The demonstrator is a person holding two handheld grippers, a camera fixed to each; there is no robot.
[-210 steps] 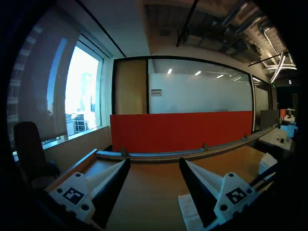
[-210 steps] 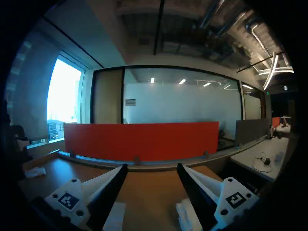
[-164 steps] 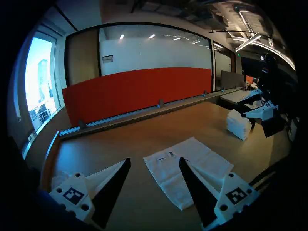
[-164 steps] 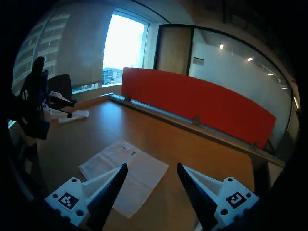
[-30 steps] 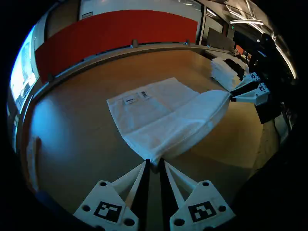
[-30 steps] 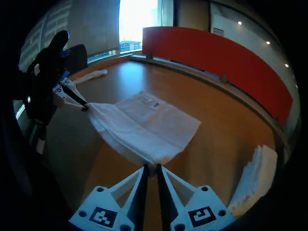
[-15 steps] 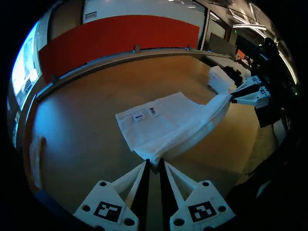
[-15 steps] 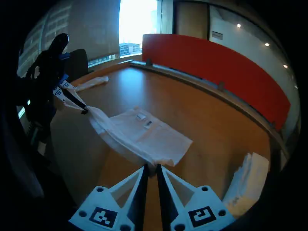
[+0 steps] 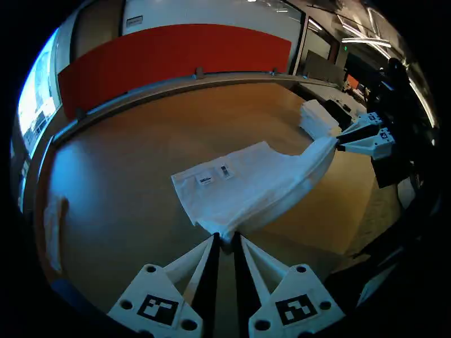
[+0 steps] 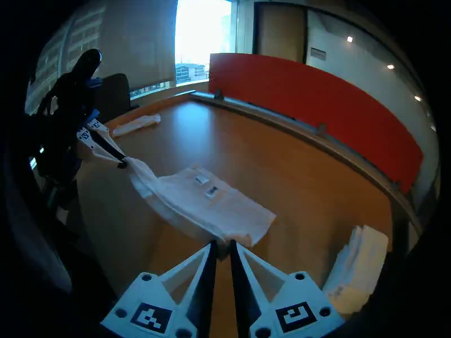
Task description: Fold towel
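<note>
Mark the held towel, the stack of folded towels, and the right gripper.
towel point(image 9: 253, 180), left gripper view, flat middle of the cloth.
stack of folded towels point(image 10: 355, 265), right gripper view, side of the pile.
right gripper point(image 10: 221, 245), right gripper view, midway between its fingertips.

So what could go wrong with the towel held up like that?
The left tongs and right tongs each pinch only a small corner of the towel, so one could slip out. The lifted edge sags between them, so the fold may land bunched. The stack of folded towels sits near the right tongs and might get bumped.
</note>
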